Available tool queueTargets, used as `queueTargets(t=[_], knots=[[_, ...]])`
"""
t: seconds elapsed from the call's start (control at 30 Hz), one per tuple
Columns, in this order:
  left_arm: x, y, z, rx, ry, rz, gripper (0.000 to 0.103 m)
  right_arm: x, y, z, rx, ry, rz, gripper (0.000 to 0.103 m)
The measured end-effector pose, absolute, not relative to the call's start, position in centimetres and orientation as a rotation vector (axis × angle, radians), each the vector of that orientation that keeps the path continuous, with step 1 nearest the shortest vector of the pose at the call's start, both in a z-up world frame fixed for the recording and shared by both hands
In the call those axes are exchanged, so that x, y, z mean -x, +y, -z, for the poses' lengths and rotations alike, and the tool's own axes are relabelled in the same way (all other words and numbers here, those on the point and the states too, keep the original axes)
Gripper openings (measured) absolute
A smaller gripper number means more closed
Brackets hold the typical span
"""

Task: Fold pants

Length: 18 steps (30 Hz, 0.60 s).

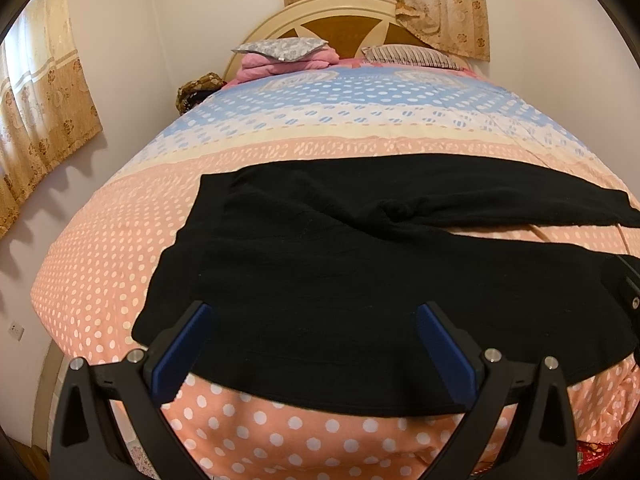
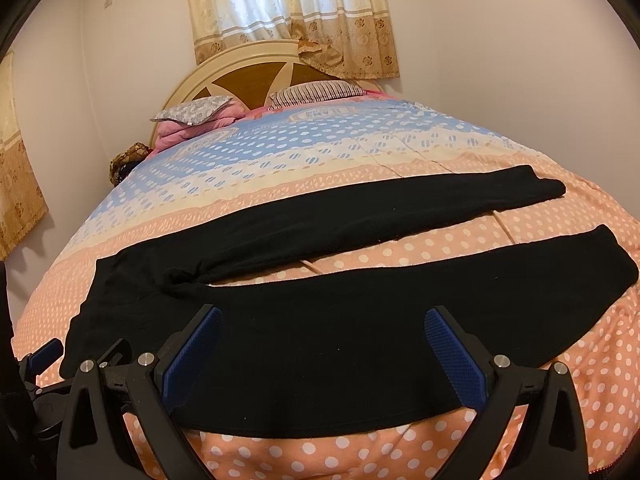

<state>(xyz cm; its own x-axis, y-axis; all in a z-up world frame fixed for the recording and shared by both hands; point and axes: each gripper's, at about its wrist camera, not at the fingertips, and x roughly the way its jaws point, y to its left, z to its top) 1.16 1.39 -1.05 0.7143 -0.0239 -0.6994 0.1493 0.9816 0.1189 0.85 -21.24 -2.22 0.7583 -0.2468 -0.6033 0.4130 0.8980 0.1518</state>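
Note:
Black pants lie spread flat on the bed, waistband to the left, the two legs running right and apart. In the right wrist view the pants show both legs fully, with a strip of bedspread between them. My left gripper is open, its blue pads over the near edge of the waist part, holding nothing. My right gripper is open over the near leg's near edge, empty. The left gripper also shows at the left edge of the right wrist view.
The bed has a pink polka-dot and blue bedspread. Pillows and folded pink blankets lie at the headboard. Curtains hang behind and at the left wall. The bed's near edge is just below the grippers.

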Motion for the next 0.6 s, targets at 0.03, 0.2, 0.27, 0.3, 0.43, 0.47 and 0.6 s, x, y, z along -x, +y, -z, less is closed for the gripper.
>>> queueTargets(t=[0.03,0.2,0.27,0.3,0.43,0.47,0.6], knots=[[-1.3,1.5,1.1,-0.170,0.771,0.092,0.103,-0.9,-21.2,2.3,-0.284,0.613,0.364,0.102],[-2.4,2.4,1.1,-0.153,0.778,0.062,0.103,-1.2,-21.1,2.6,-0.280,0.622,0.358,0.102],[-2.7,2.7,1.2,-0.147,0.782,0.052,0.103,-1.5,-21.0,2.8,-0.277,0.629,0.355,0.102],[-2.9,2.8,1.3,-0.148,0.786,0.048,0.103,-1.6,-21.1,2.9,-0.277,0.630,0.354,0.102],[-3.6,3.0,1.6,-0.154,0.799,0.039,0.103,-2.2,-21.1,3.3,-0.277,0.638,0.345,0.102],[-3.9,3.0,1.7,-0.155,0.802,0.037,0.103,-2.4,-21.1,3.3,-0.273,0.639,0.344,0.102],[-5.2,3.4,2.0,-0.161,0.821,0.039,0.103,-3.4,-21.0,3.5,-0.259,0.639,0.330,0.102]])
